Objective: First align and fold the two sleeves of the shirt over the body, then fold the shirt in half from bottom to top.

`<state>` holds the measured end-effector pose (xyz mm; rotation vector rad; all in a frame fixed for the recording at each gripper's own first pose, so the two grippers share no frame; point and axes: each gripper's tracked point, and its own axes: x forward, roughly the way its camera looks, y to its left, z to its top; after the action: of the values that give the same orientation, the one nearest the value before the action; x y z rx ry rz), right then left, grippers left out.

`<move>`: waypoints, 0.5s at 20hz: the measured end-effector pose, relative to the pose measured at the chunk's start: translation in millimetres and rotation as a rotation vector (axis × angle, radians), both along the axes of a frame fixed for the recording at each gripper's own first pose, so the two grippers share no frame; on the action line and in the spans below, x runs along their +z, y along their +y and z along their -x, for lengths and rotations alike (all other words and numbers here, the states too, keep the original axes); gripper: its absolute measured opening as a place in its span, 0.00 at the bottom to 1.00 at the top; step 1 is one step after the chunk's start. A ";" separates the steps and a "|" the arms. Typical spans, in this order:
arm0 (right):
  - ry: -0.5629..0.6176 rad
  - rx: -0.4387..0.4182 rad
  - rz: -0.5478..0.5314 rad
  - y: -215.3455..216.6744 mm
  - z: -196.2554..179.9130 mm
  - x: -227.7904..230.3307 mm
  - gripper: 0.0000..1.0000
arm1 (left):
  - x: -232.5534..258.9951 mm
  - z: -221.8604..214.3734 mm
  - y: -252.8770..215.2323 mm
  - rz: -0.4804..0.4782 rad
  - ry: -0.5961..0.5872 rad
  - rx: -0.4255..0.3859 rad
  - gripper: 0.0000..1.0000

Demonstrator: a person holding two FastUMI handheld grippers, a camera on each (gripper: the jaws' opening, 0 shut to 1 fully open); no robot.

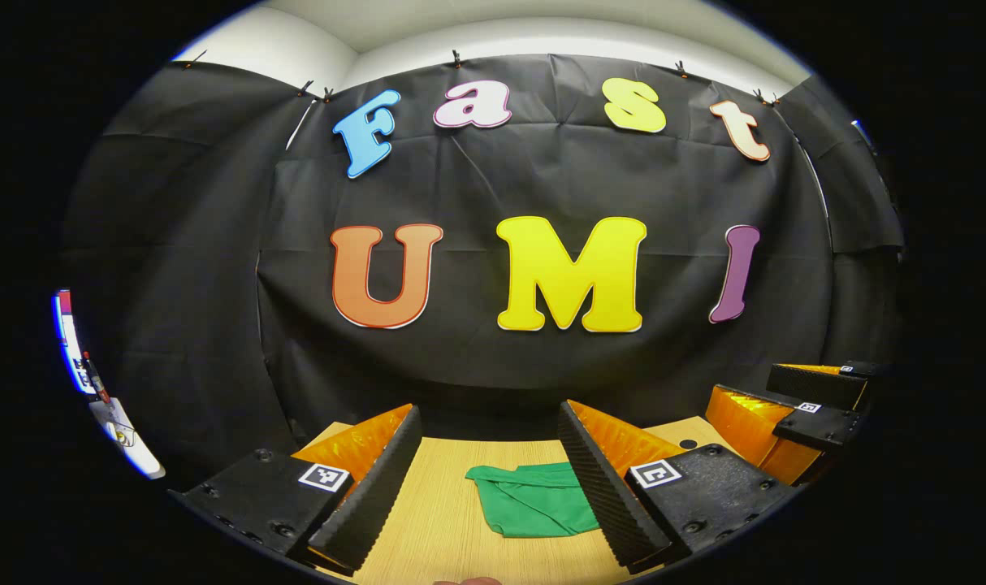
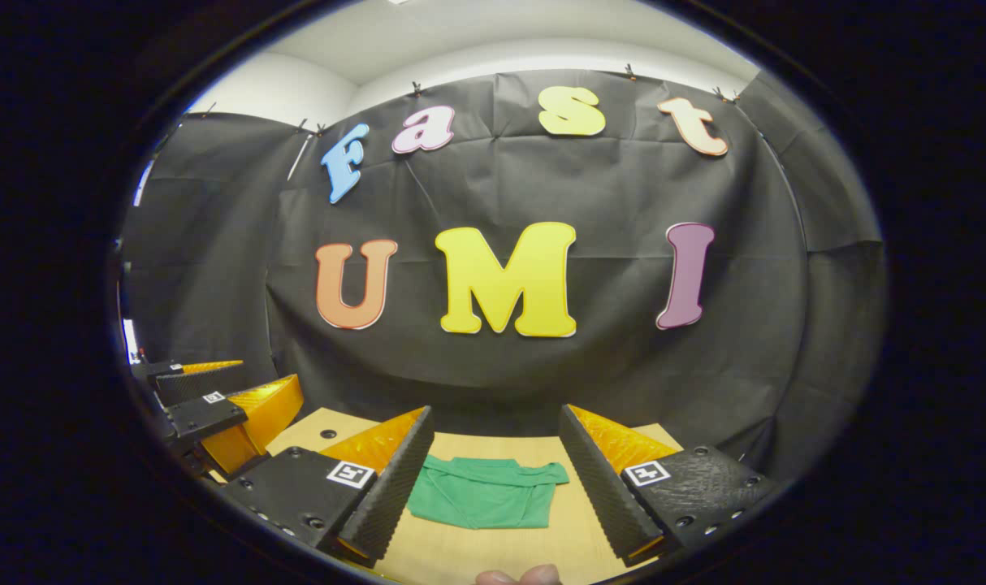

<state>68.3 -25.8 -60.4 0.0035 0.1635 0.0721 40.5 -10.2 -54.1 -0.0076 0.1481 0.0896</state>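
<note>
A green shirt (image 1: 534,500) lies folded into a small bundle on the wooden table (image 1: 436,520). In the left gripper view it sits between my left gripper's fingers, nearer the right one. My left gripper (image 1: 489,471) is open and held above the table, touching nothing. In the right gripper view the shirt (image 2: 485,491) lies just ahead, nearer the left finger. My right gripper (image 2: 497,471) is open too, with nothing between its fingers. Each view catches the other gripper at its side: the right gripper (image 1: 793,410) and the left gripper (image 2: 217,410).
The black cloth wall (image 1: 542,357) rises right behind the table's far edge. A small dark hole (image 2: 328,434) marks the tabletop at the back left. A fingertip (image 2: 517,576) shows at the bottom of the right gripper view.
</note>
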 end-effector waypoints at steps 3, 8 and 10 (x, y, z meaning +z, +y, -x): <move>-0.003 0.014 -0.005 7.8 -0.3 3.2 0.92 | 2.7 1.2 3.2 0.003 -0.008 0.010 1.00; -0.008 0.044 0.005 20.9 1.6 4.6 0.92 | 4.1 2.6 10.3 0.004 -0.012 0.023 1.00; -0.007 0.045 0.005 20.9 0.2 4.1 0.92 | 4.9 3.7 13.8 0.001 -0.016 0.030 1.00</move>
<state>68.1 -4.9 -56.3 -0.0059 0.1568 0.1163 36.8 3.6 -49.2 -0.0118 0.1321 0.1192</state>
